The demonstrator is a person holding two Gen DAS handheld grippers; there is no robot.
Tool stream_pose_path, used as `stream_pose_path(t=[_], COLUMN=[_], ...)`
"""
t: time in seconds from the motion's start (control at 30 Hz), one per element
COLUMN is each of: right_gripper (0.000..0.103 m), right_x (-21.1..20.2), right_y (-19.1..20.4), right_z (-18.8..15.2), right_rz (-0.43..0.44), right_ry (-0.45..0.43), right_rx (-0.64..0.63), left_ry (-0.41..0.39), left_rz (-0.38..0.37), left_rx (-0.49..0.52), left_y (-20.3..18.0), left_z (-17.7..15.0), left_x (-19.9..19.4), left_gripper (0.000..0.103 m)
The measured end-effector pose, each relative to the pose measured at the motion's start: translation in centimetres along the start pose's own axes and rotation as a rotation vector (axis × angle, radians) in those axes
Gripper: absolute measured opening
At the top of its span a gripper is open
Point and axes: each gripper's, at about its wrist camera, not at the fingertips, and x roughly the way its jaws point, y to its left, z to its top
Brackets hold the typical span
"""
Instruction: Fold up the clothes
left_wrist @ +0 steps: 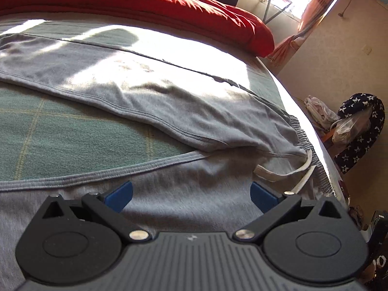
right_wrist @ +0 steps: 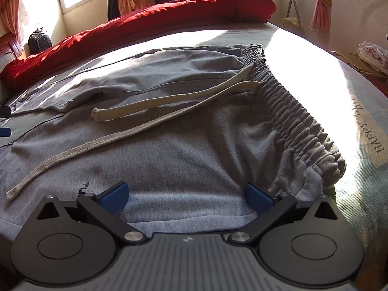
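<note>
Both your claws, left gripper [left_wrist: 191,197] and right gripper [right_wrist: 186,197], gape wide over the grey trousers [right_wrist: 194,145]; the loose drawstring [right_wrist: 80,145] ahead may snag.

Open bed surface [left_wrist: 72,131] lies between the two legs of the grey trousers [left_wrist: 169,101]: free passage there. Far side is blocked by the red quilt [right_wrist: 145,21]. Two drawstrings [right_wrist: 155,101] trail loose across the fabric, a snag risk. Bed edge [right_wrist: 363,111] lies bare beyond the waistband [right_wrist: 291,111].
</note>
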Motion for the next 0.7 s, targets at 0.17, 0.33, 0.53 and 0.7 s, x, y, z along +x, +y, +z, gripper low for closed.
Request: stream_pose_path(t=[0.17, 0.33, 0.53, 0.7], right_gripper=[0.103, 0.103, 0.103, 0.103], right_x=[0.0, 0.0, 0.0, -0.1], right_y=[-0.1, -0.1, -0.1, -0.1], right_z=[0.0, 0.0, 0.0, -0.1], right_rz=[0.009, 0.006, 0.005, 0.009], right_ry=[-0.001, 0.000, -0.001, -0.002], right_rx=[0.003, 0.000, 0.000, -0.003], left_ry=[0.037, 0.017, 0.022, 0.038], left_rz=[0.028, 0.054, -0.066, -0.082], left_rx=[-0.026, -0.039, 0.011, 0.021], left_y=[0.3, 0.2, -3.1, -4.6], left_z=[-0.4, 1.4, 2.3, 2.8], left_x=[2.0, 2.3, 3.0, 4.5], left_gripper=[0.102, 0.102, 0.102, 0.102])
